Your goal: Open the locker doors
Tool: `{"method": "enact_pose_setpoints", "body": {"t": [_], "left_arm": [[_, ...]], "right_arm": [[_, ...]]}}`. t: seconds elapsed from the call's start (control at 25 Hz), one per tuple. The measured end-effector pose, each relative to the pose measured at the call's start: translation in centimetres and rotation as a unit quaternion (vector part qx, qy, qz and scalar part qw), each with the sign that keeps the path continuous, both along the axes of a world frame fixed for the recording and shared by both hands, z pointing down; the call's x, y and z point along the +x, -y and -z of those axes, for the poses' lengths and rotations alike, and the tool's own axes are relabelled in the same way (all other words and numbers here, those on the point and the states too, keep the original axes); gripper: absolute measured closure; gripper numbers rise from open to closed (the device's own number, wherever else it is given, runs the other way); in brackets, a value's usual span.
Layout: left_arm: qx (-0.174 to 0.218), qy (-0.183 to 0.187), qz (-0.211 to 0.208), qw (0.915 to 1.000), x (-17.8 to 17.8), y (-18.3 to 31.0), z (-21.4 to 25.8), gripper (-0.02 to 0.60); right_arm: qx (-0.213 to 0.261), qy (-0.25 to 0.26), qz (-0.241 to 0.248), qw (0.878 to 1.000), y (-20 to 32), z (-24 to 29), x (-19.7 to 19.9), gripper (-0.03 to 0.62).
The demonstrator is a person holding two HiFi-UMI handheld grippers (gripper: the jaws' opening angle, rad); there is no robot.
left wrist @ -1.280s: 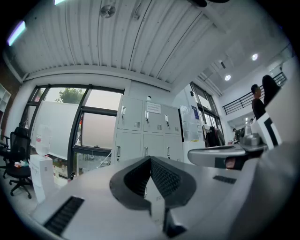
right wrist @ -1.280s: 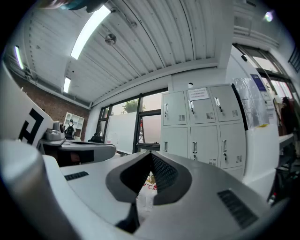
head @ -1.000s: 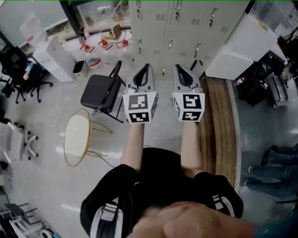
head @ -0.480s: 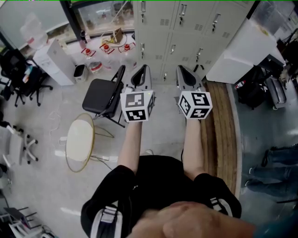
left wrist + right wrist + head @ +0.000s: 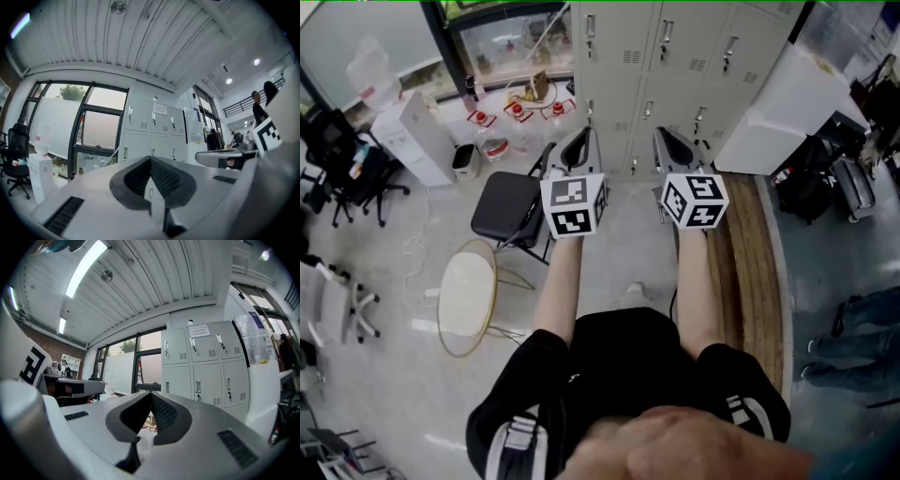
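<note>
Left gripper (image 5: 151, 161): jaws pressed together, nothing between them. Right gripper (image 5: 152, 399): same, empty.

Target is the pale grey metal locker bank (image 5: 675, 56), all doors closed. In head view it's at 12 o'clock of both grippers, well apart from the tips. Slim upright door handles (image 5: 667, 39), long axis vertical.

Left gripper view has the lockers dead ahead behind the jaws. Right gripper view has them at 1–2 o'clock, so left looks better lined up. Neither is clearly nearer.

My read: approach not finished, and the jaws must part before taking a handle.

Outward:
- black folding chair (image 5: 508, 199), 9 o'clock of left gripper
- round white gold-framed side table (image 5: 467, 295), 8 o'clock
- long wooden bench (image 5: 750, 272), 4 o'clock of right gripper
</note>
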State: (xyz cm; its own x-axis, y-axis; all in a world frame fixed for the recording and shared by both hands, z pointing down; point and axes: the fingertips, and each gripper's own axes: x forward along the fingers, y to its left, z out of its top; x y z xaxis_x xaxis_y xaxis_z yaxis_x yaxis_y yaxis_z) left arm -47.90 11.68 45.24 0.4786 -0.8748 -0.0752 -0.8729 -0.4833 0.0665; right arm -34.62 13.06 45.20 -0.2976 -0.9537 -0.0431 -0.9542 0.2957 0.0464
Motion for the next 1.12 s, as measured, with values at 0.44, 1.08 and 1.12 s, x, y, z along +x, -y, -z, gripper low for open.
{"method": "enact_pose_setpoints", "body": {"t": [0.44, 1.08, 1.12], "left_arm": [[0.023, 0.02, 0.007, 0.9995, 0.7, 1.5, 2.7, 0.571], [0.019, 0.037, -0.015, 0.999, 5.8, 10.5, 1.8, 0.571], [0.017, 0.037, -0.014, 0.9991, 6.1, 11.3, 1.5, 0.571]], "right_arm": [[0.06, 0.003, 0.001, 0.998, 1.1, 4.1, -1.4, 0.576], [0.045, 0.024, 0.004, 0.999, 10.8, 2.7, 3.1, 0.576], [0.044, 0.025, 0.006, 0.999, 11.5, 2.4, 3.5, 0.576]]}}
